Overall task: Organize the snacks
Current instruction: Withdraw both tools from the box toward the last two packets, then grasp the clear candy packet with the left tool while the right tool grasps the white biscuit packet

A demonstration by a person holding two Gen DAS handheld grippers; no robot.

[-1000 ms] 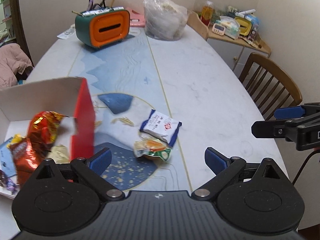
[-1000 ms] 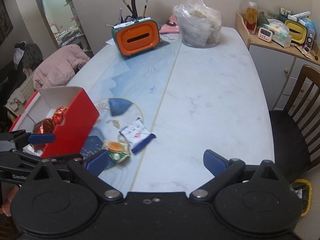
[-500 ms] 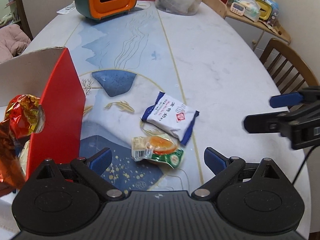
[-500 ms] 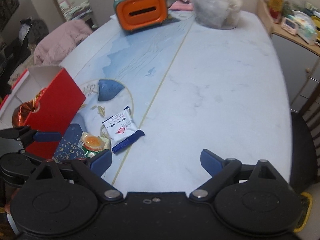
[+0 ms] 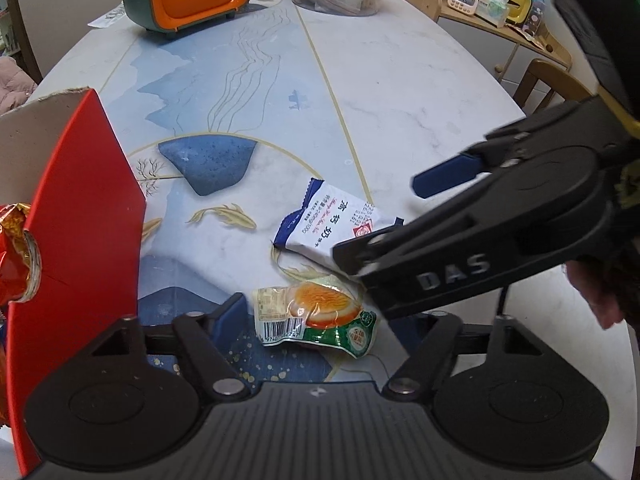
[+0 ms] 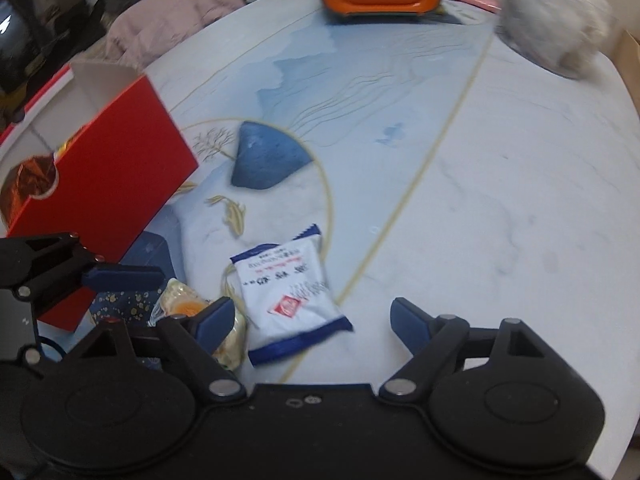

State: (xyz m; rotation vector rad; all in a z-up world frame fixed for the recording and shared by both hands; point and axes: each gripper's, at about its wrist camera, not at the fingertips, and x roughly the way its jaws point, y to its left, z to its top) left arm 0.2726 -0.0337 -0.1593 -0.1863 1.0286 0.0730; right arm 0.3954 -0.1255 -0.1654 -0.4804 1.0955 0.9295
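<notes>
Two claws closing over two snack packets near the surface's front edge.
The left claw (image 5: 320, 316) brackets the clear green-and-orange plastic packet (image 5: 316, 316); the right claw (image 6: 308, 320) brackets the white, blue-edged foil packet (image 6: 288, 296). Neither grips yet, beside the red cardboard box (image 6: 108, 184).

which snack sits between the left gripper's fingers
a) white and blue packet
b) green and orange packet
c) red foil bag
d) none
b: the green and orange packet lies on the table between the left gripper fingers, whose jaws are closing; the white and blue packet lies farther off.
</notes>
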